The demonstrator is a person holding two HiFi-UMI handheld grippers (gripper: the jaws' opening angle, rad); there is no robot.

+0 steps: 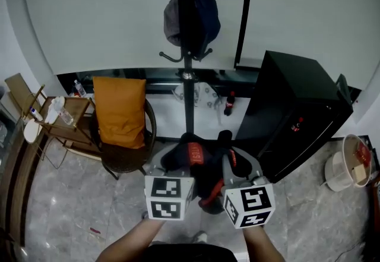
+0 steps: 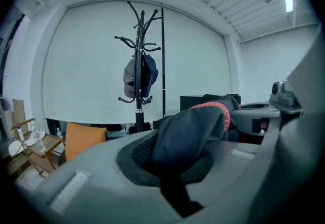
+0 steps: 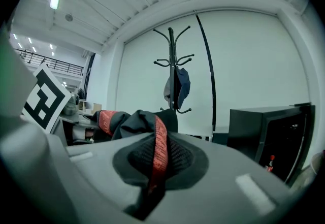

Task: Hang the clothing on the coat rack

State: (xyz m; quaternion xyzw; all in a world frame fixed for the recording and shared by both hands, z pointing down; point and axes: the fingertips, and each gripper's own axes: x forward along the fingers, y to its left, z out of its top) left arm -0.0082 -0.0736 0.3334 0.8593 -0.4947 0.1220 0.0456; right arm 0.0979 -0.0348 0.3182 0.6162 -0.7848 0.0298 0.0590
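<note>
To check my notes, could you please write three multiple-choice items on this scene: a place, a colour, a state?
1. Where is the cushion? A on the floor; B on the chair left of the rack; C hung on a hook.
2. What colour is the trim of the garment? A yellow; B white; C red.
3. The left hand-held gripper is: A shut on the garment; B open and empty; C lying on the chair.
Answers: B, it leans on the chair's back; C, red bands show in both gripper views; A, its jaws pinch dark fabric.
</note>
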